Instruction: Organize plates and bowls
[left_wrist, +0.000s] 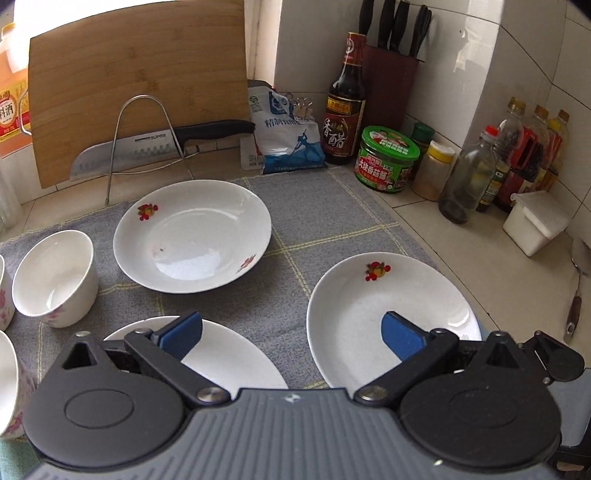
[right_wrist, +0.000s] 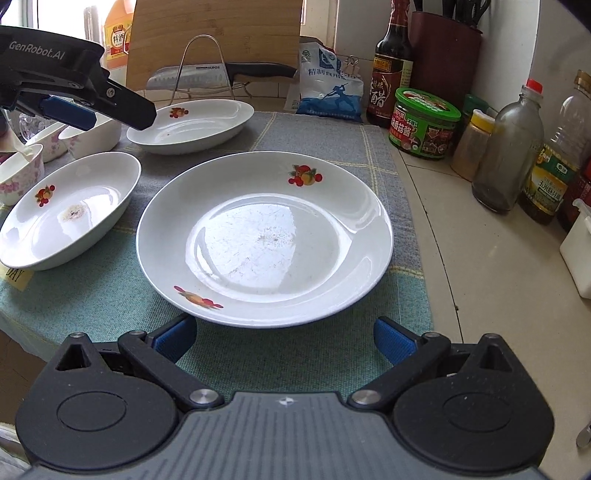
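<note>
Both my grippers, left (left_wrist: 291, 330) and right (right_wrist: 285, 334), gape empty; nearest plate (right_wrist: 264, 236) sits at the mat's (right_wrist: 332, 136) front-right corner, glossy rim may slip when pinched.

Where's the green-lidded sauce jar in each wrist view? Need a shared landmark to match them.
Left wrist: the green-lidded sauce jar sits upper right of centre, on the counter just beyond the mat's far right corner.
Right wrist: the same jar is upper right, again off the mat's edge.
Shared landmark: the dark vinegar bottle stands immediately left of the jar in both views.
</note>
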